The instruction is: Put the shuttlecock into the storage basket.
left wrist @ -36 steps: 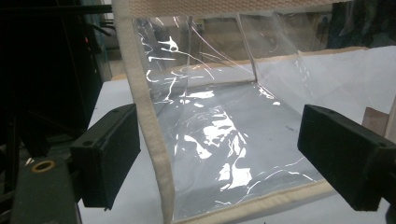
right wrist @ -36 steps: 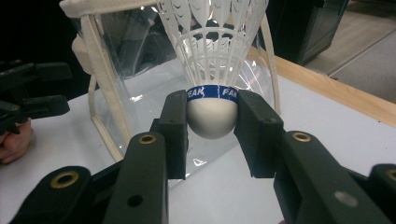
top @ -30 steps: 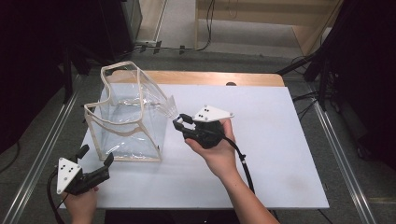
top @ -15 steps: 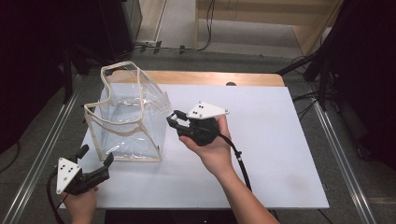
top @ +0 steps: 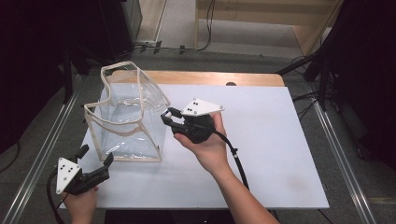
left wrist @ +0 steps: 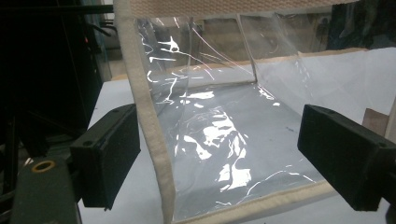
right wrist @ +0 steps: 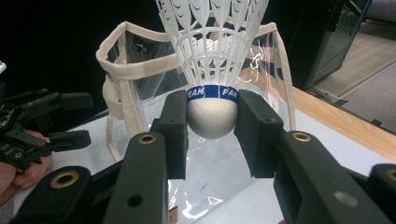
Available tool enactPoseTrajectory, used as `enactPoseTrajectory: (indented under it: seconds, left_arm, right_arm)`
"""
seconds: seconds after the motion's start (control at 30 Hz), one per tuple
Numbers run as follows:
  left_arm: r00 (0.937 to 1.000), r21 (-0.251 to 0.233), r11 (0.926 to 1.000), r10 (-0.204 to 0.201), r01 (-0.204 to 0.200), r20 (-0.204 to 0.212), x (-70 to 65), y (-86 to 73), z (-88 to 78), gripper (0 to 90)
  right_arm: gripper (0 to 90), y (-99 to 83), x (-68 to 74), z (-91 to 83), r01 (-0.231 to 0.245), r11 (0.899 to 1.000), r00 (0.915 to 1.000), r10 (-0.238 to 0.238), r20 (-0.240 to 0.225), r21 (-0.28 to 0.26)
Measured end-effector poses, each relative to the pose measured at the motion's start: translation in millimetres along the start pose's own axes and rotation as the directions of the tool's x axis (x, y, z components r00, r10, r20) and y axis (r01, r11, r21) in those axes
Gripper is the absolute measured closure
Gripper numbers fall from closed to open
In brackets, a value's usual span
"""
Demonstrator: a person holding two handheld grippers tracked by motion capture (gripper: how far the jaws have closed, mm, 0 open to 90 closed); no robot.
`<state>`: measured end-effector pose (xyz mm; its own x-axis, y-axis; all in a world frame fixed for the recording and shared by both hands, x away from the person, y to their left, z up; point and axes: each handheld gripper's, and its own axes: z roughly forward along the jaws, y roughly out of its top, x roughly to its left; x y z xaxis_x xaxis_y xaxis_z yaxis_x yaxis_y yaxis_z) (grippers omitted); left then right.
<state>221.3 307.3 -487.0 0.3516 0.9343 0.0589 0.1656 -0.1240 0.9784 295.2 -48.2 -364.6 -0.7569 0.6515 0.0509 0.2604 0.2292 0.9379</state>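
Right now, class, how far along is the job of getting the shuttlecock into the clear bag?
Done: the right gripper has picked up the shuttlecock, its fingers clamped on the cork base. In hand: it is carried beside the clear bag, which stands open on the table. Left: lifting it over the rim and releasing it inside. The left gripper waits open near the bag's corner.

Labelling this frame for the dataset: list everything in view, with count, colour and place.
Bag: 1, clear plastic with cream trim, open-topped, table's left part.
Shuttlecock: 1, white, blue band, clamped by its cork in the right gripper.
Table: 1, white top with a wooden far edge.
Right gripper: 1, black, shut on the shuttlecock, beside the bag's right side.
Left gripper: 1, black, jaws open, near the bag's front-left corner.
Hands: 2, one per gripper.
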Motion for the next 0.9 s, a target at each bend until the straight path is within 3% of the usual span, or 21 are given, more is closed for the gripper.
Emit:
enactPoseTrajectory:
  seconds: [0.9]
  left_arm:
    - [1.0000, -0.001, 1.0000, -0.002, 0.002, 0.001, 0.5, 0.1, 0.0, 13.7]
  right_arm:
    - [63.1, 18.4, 9.7, 11.2, 0.026, 1.000, 0.9993, -0.026, -0.026, -0.015]
